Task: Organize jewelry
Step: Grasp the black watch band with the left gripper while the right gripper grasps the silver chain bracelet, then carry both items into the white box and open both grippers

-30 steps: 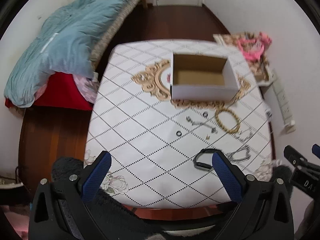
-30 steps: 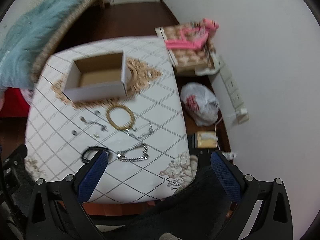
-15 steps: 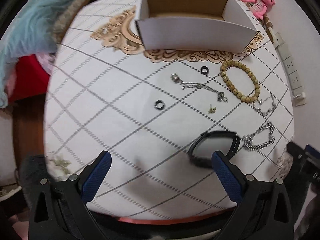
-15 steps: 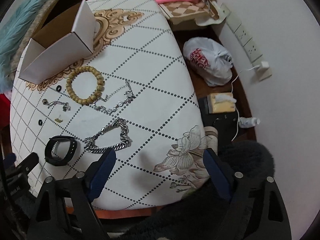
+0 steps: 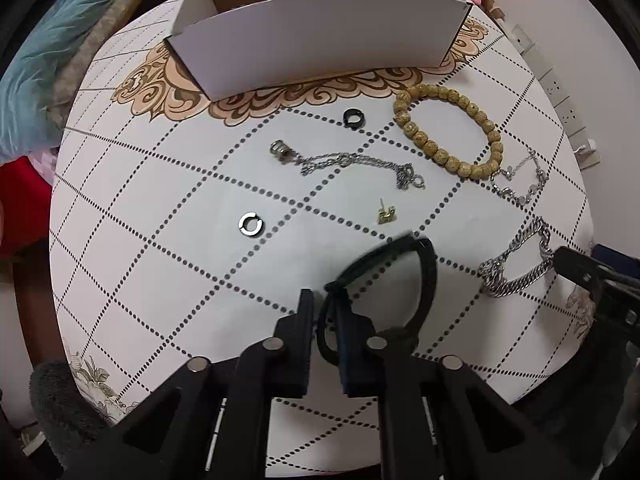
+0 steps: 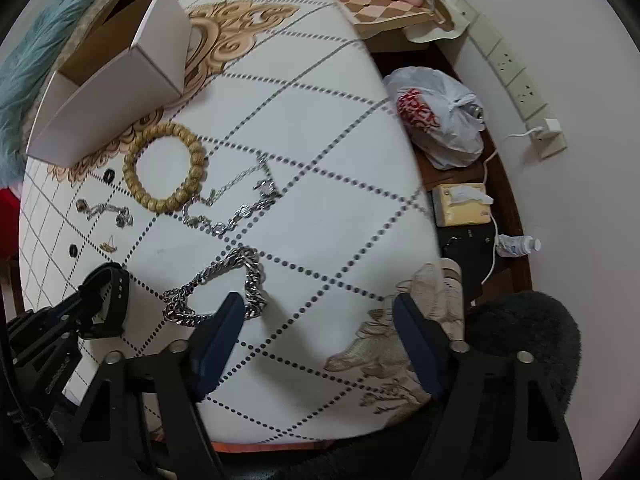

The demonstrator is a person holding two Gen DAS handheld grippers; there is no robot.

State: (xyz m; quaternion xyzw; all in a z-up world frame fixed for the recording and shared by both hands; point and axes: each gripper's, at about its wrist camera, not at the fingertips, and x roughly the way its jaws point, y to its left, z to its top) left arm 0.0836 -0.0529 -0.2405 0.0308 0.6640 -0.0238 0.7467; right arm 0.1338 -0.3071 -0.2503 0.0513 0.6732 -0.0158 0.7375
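- Left tongs [image 5: 325, 312]: closed on the black band [image 5: 404, 280], pinching its near edge; the rest of the band loops out ahead of the fingers, low over the desk [image 5: 160, 280]. Lifted or touching: cannot tell.
- Right tongs [image 6: 318, 322]: open, nothing between the fingers; left finger [image 6: 224, 328] sits over the near end of the steel chain [image 6: 216, 288].
- Landmark is the box [image 5: 316, 36]: white, open-topped, at the far side of the desk.
- Bead bracelet [image 5: 448, 128]: just in front of the box's right corner, flat.
- Black ring [image 5: 353, 117]: in front of the box, left of the beads.
- Thin chain with charm [image 5: 344, 162]: nearer than the black ring, stretched left to right.
- Gold stud [image 5: 386, 213]: nearer again, between the thin chain and the band.
- Split ring [image 5: 251, 224]: left of the stud, well apart from the box.
- Fine necklace [image 6: 236, 200]: on the near right of the beads.
- Steel chain: nearest of the loose pieces, right of the band.
- Box contents not visible.
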